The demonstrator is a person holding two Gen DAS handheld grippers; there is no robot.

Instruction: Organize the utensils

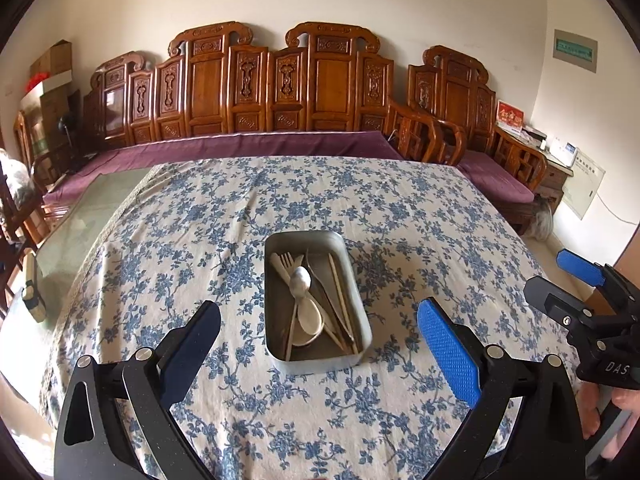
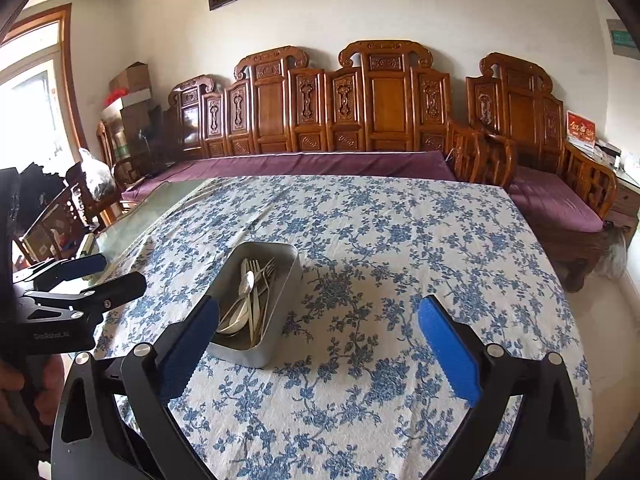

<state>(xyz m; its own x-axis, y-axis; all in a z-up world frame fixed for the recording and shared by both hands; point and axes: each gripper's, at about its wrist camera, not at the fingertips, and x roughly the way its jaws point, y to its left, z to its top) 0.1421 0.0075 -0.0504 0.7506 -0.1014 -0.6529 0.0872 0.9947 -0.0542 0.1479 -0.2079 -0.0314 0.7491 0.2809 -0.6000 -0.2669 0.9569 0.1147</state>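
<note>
Carved wooden bench (image 1: 280, 80) along the far wall, flowered worktop (image 1: 400, 216) in front, bare apart from the metal tray (image 1: 352, 276) at its middle holding forks, spoons and chopsticks (image 1: 340, 292) piled crosswise. Left gripper (image 1: 318, 338) spread wide and empty just short of the tray; right gripper (image 2: 320, 338) likewise wide and empty, tray at its left finger. Probably best to check for stray pieces, then back straight off without clipping the rim.

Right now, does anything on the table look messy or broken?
Nothing looks broken or spilled. The utensils all lie inside the metal tray, though jumbled and crossing each other. The tablecloth has a few wrinkles near the far edge.
</note>
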